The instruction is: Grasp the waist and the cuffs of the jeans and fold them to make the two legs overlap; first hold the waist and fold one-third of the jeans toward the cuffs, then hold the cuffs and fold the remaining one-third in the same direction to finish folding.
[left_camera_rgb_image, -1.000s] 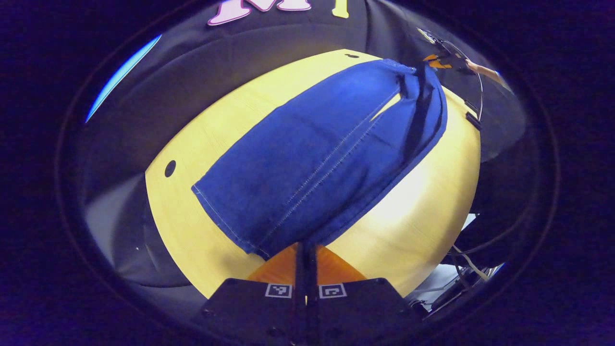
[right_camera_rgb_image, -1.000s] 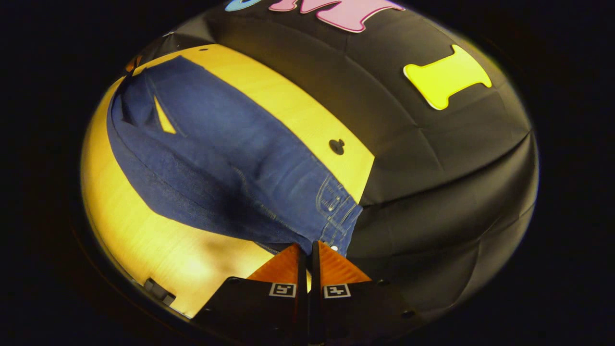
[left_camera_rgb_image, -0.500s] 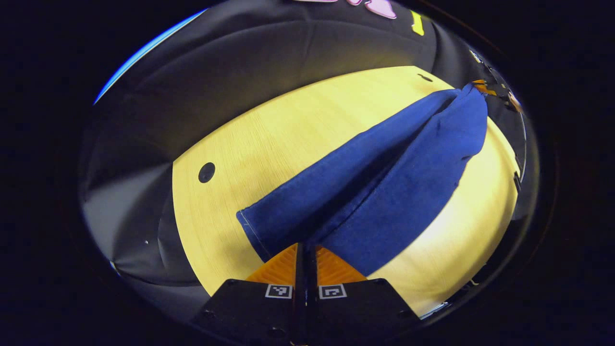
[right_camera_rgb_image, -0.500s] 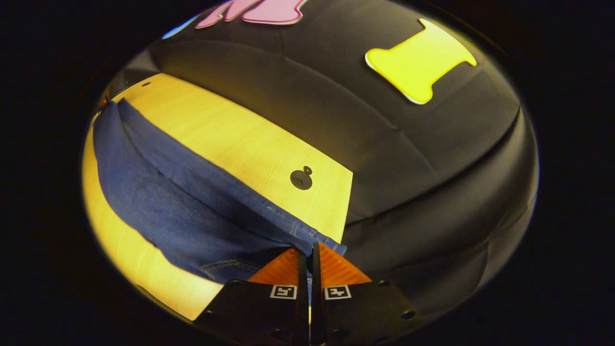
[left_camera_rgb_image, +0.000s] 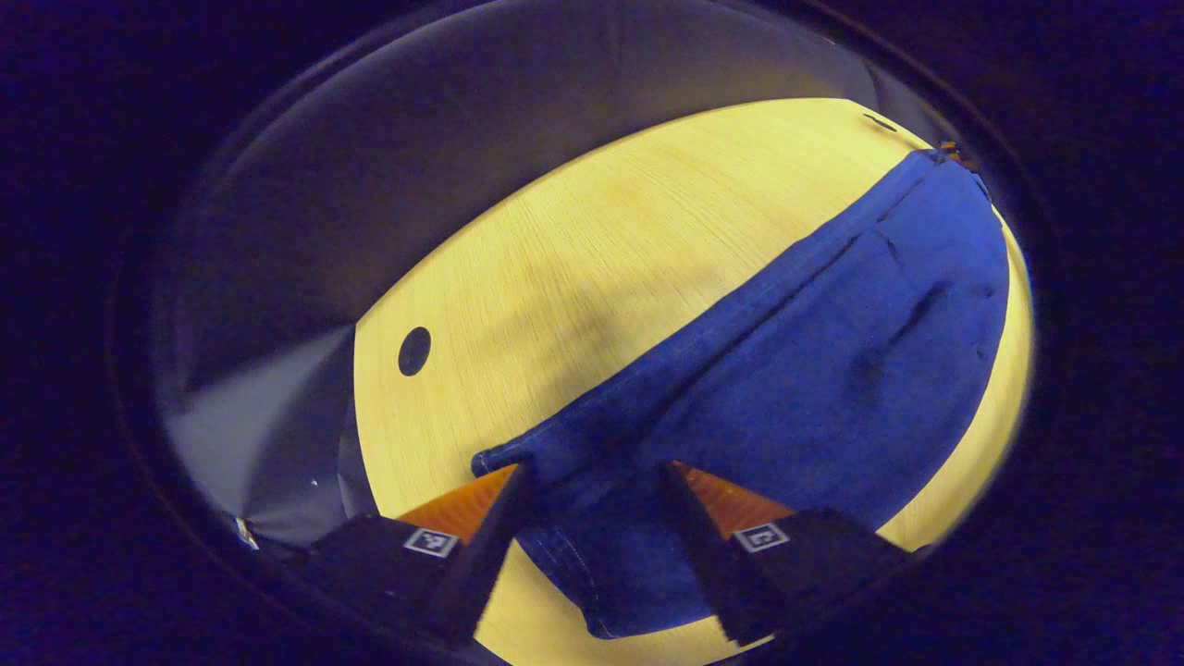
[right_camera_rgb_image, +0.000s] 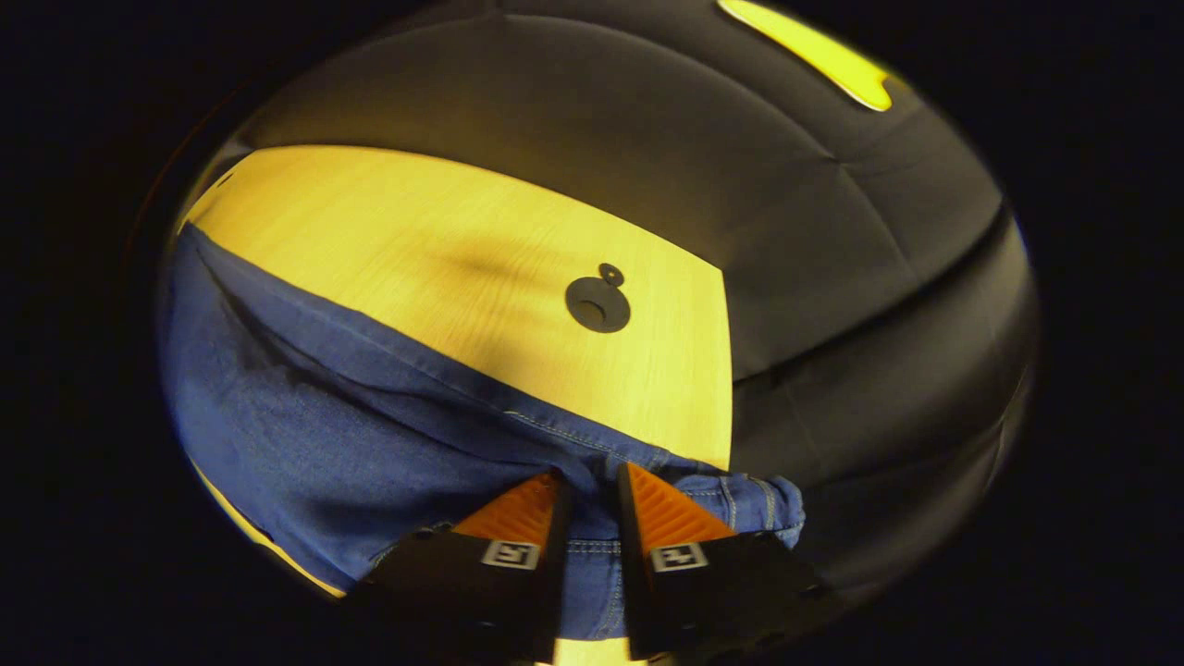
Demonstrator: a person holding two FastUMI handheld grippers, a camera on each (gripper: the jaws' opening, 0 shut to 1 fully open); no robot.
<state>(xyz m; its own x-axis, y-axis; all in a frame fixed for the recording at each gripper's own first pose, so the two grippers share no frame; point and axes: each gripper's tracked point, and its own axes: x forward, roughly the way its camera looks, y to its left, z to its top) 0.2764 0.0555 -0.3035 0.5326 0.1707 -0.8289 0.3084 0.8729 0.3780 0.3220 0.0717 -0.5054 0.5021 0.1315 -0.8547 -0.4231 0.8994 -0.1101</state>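
Observation:
The blue jeans (left_camera_rgb_image: 814, 370) lie on the light wooden table (left_camera_rgb_image: 573, 259), doubled lengthwise with one leg over the other. In the left gripper view, my left gripper (left_camera_rgb_image: 592, 476) is open just above the cuff end, and the hem lies between and below its spread fingers. In the right gripper view, the jeans (right_camera_rgb_image: 324, 435) stretch off to the left. My right gripper (right_camera_rgb_image: 592, 476) is open a little over the waistband (right_camera_rgb_image: 740, 499), and denim shows in the gap between its fingers. The waistband reaches the table's corner.
A round cable hole (right_camera_rgb_image: 597, 305) sits in the table (right_camera_rgb_image: 416, 240) beyond the waist, and another hole (left_camera_rgb_image: 413, 351) lies near the cuff end. Black cloth walls close in behind the table. Bare wood stretches along the far side of the jeans.
Both grippers carried their ends of the jeans over and down, laying one leg on the other. Both then came open; the cuff and the waist now rest on the table.

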